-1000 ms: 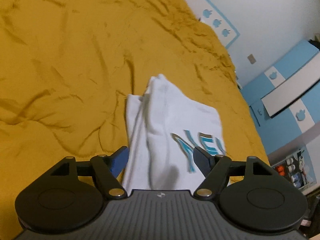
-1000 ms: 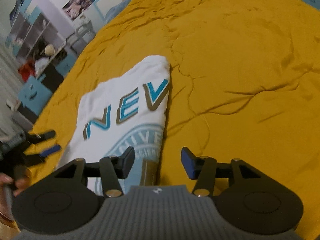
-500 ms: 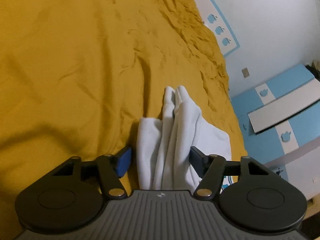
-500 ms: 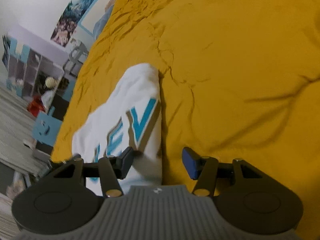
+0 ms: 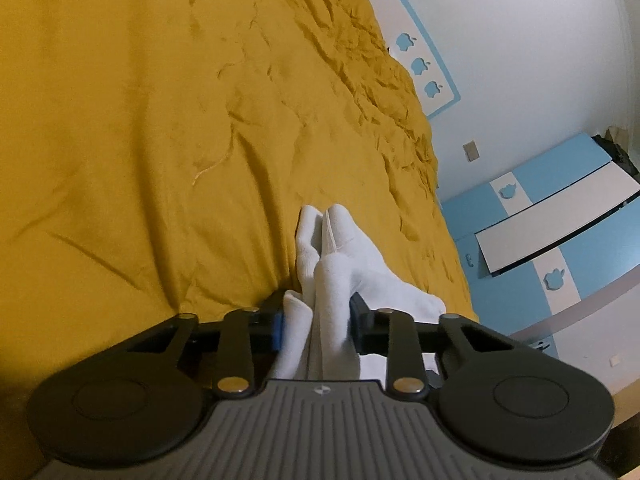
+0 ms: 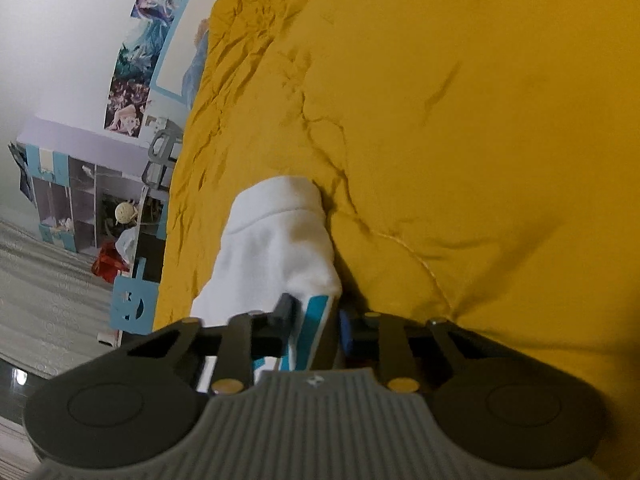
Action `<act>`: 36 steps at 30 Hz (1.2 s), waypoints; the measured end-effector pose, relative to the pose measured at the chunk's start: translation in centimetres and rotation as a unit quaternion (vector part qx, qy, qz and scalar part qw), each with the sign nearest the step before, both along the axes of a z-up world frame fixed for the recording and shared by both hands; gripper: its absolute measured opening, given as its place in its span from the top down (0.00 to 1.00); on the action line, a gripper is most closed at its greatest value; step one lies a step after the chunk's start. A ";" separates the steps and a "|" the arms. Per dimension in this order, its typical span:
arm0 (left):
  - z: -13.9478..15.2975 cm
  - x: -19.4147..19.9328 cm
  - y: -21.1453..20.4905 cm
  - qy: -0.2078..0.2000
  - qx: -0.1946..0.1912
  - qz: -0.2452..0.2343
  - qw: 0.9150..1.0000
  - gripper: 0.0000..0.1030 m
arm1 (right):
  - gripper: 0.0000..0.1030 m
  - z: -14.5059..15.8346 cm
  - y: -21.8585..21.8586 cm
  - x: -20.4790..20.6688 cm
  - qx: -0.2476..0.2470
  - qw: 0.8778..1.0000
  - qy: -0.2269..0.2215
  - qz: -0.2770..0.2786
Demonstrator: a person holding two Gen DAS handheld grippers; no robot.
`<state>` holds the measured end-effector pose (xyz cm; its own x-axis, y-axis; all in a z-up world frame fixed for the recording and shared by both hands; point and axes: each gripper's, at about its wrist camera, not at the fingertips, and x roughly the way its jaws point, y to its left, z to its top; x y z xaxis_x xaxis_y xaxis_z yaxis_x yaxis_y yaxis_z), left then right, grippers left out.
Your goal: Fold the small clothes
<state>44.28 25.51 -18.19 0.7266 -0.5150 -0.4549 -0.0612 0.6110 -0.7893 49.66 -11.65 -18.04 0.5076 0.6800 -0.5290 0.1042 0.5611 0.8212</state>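
- Where the yellow bedspread is creased near its edge, a white T-shirt is seen lying bunched in folds on it.
- One gathered edge of the shirt is pinched by the left gripper, whose fingers are pressed against the cloth from both sides.
- Another edge, with part of the blue print showing, is clamped by the right gripper, its fingers closed in on the fabric.
- Blue and white cupboards are seen beside the bed.
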 end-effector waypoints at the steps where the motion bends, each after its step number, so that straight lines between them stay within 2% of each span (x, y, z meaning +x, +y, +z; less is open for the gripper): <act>1: 0.6 -0.2 -0.3 -0.003 0.011 0.003 1.000 0.72 | 0.87 0.2 0.2 0.0 -0.007 1.000 -0.003 0.003; 5: 3.4 -1.2 -2.0 -0.023 0.071 0.010 0.997 0.76 | 0.92 1.9 0.8 -0.3 -0.039 0.999 -0.032 0.011; 11: 7.6 -4.1 -3.7 -0.064 0.117 0.019 0.991 0.77 | 0.93 7.9 2.0 -2.5 -0.081 0.989 -0.119 0.023; 18: 14.1 -9.4 -5.3 -0.139 0.119 0.043 0.982 0.77 | 0.94 15.1 1.8 -6.9 -0.082 0.978 -0.191 0.024; 25: 20.1 -15.9 -8.2 -0.206 0.119 0.050 0.970 0.77 | 0.95 21.9 -0.2 -14.0 -0.077 0.964 -0.254 0.027; 31: 23.3 -19.9 -11.2 -0.237 0.111 0.031 0.965 0.77 | 0.95 26.5 -3.9 -20.1 -0.071 0.953 -0.295 0.010; 36: 24.5 -21.8 -13.4 -0.254 0.102 0.009 0.962 0.78 | 0.95 29.3 -7.3 -24.6 -0.083 0.946 -0.312 0.003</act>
<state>22.44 12.13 6.28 0.8900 -0.4374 -0.1288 0.2884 0.7589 -0.5839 25.05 -18.98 11.25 0.7534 0.6173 -0.2265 -0.3757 0.6869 0.6221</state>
